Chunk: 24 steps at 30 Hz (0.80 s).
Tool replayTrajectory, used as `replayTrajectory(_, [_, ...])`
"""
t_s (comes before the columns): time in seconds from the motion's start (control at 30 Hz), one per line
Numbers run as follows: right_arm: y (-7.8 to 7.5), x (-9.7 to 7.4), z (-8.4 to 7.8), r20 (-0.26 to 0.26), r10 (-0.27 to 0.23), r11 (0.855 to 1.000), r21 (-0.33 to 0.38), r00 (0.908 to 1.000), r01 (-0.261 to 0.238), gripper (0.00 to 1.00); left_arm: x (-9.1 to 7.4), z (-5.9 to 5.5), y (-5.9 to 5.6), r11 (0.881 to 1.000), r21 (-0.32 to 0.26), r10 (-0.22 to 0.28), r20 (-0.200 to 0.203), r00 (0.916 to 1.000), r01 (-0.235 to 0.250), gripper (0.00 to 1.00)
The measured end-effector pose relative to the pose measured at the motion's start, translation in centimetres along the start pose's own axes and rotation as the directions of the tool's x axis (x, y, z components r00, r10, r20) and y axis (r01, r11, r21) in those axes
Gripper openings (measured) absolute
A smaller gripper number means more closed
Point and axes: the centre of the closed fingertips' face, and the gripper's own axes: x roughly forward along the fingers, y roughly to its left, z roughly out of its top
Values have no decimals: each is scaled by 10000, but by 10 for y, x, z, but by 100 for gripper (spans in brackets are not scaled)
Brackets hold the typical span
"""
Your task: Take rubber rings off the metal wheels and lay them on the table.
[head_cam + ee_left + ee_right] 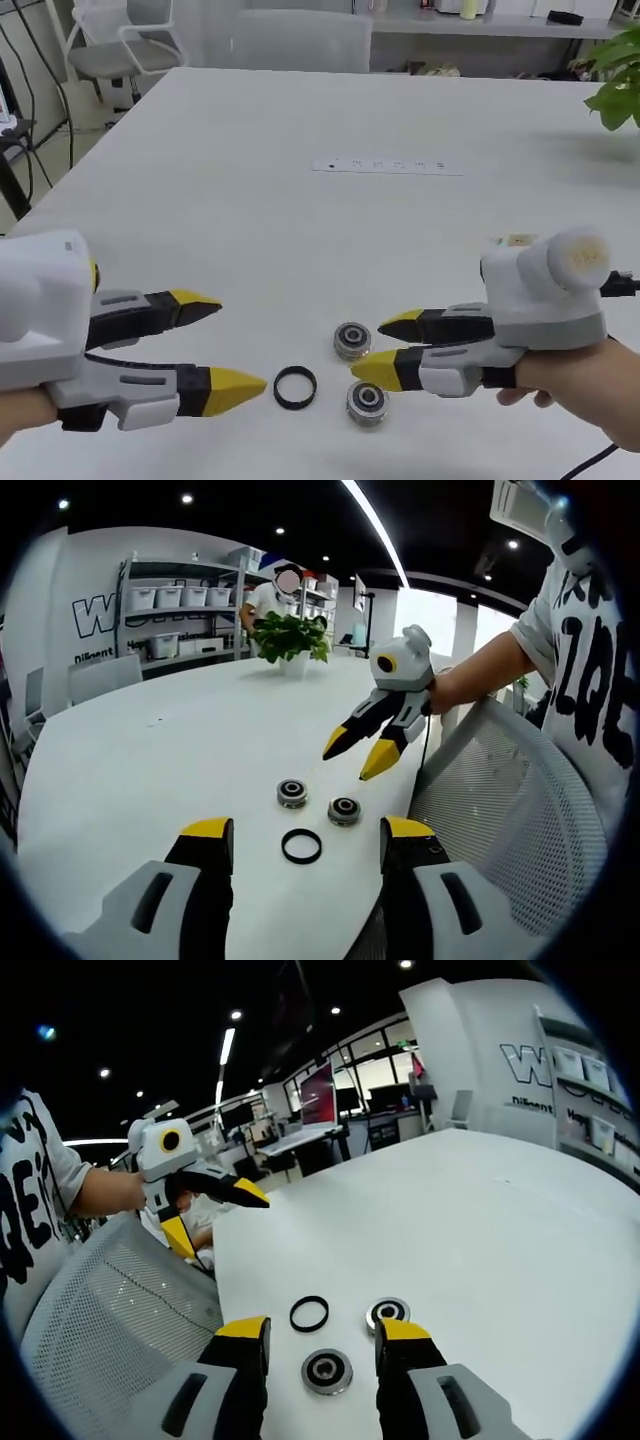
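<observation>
While both claws hovered low over the near end of the white desk (300, 220), nothing was gripped. The desk was wide and mostly bare. A mesh chair (500, 780) stood just beside its edge, a potted plant (615, 85) sat at the far right and a socket strip (388, 165) was set in mid-desk. All three were well apart from the work and none was in the way. The left claw (243, 343) came in from the left, jaws apart and empty, tips aimed at the parts. The right claw (366, 345) came in from the right, jaws also apart and empty. In the right gripper view the near wheel (367, 402) sat between its jaw tips, so it was probably lined up for a pinch there. The far wheel (352, 340) lay flat near the other, not touching it, and both were between the claws. The right claw's lower tip hung over the gap between them, so crowding looked like the main risk. One rubber ring (295, 388) lay flat on the desk just left of the near wheel, off any wheel, so I judged one removal done. Whether either wheel carried a ring could not be told.
</observation>
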Motion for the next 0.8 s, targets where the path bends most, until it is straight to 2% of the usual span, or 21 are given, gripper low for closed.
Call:
replayTrajectory(0.63, [-7, -46, -11, 228, -764, 9969, -151, 9968, 768, 56, 0, 12, -10, 9993, 385, -23, -64, 10000, 26, 62])
replayTrajectory(0.77, [-6, -50, -12, 226, -824, 9964, -173, 9963, 828, 59, 1, 13, -11, 9991, 426, -22, -111, 9999, 27, 65])
replayTrajectory(0.8, [-3, -57, -15, 184, -920, 9953, -288, 9956, 925, 60, 2, 14, -13, 9989, 473, -46, -134, 9999, 52, 65])
